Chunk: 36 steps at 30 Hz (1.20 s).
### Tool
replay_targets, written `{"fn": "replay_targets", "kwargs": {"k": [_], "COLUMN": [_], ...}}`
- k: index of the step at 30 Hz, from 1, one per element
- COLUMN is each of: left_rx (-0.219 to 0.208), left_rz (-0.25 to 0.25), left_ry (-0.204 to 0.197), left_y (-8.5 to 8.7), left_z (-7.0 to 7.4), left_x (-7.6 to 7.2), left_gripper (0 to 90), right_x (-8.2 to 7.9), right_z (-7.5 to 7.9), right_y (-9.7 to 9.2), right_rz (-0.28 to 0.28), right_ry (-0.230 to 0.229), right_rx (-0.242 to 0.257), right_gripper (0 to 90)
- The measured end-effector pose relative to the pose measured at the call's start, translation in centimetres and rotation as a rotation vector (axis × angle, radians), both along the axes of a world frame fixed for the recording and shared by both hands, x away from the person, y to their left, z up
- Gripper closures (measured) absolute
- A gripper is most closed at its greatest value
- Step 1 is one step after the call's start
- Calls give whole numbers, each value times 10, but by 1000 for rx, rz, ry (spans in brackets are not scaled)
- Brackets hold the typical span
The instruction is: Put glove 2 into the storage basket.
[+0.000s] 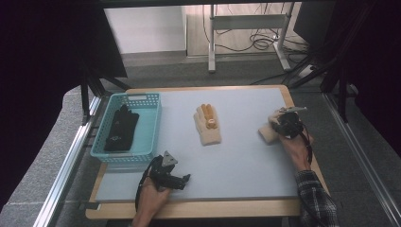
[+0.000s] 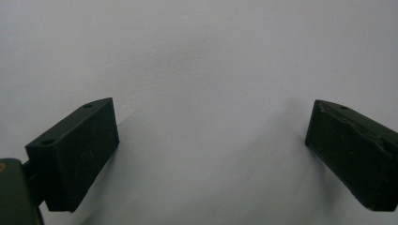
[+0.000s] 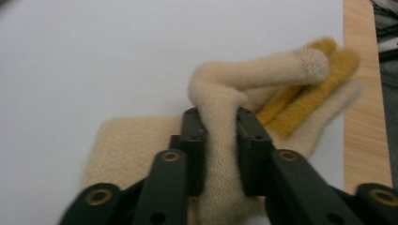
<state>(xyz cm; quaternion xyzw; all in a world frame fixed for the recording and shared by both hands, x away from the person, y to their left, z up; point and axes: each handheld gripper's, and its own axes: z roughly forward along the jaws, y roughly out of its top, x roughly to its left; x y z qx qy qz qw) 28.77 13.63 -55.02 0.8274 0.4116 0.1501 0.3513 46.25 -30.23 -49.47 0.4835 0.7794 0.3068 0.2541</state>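
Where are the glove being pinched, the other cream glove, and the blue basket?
pinched glove (image 3: 220,140), right gripper view, the knit fold squeezed between the black fingers
other cream glove (image 1: 208,132), high view, its palm at mid-table
blue basket (image 1: 153,124), high view, its right wall

A teal basket (image 1: 146,124) is set at the left edge of the desk (image 1: 246,156), and a black glove (image 1: 120,130) is laid inside it. A second cream glove (image 1: 207,125) with yellow fingers is spread flat near the middle of the desk, toward the far edge.
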Motion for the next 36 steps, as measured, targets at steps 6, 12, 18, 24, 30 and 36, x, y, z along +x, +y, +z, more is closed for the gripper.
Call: {"fn": "replay_targets", "kwargs": {"k": [6, 12, 18, 24, 30, 36], "left_rx": [0, -2, -2, -5, -3, -7], "left_rz": [0, 2, 2, 4, 2, 5], "left_ry": [0, -1, -1, -2, -2, -4], "left_y": [0, 0, 0, 0, 0, 0], "left_z": [0, 0, 0, 0, 0, 0], "left_x": [0, 0, 0, 0, 0, 0], "left_gripper": [32, 32, 32, 32, 33, 33], "right_x": [-17, -45, -86, -121, -143, -145], "right_z": [21, 40, 44, 28, 0, -13], "right_y": [4, 27, 70, 110, 138, 144], "right_rz": [70, 211, 404, 576, 691, 707], "right_ry": [-23, -41, -52, -24, 32, 64], "right_rx": [29, 69, 44, 55, 53, 78], "right_gripper": [825, 824, 821, 817, 802, 565]}}
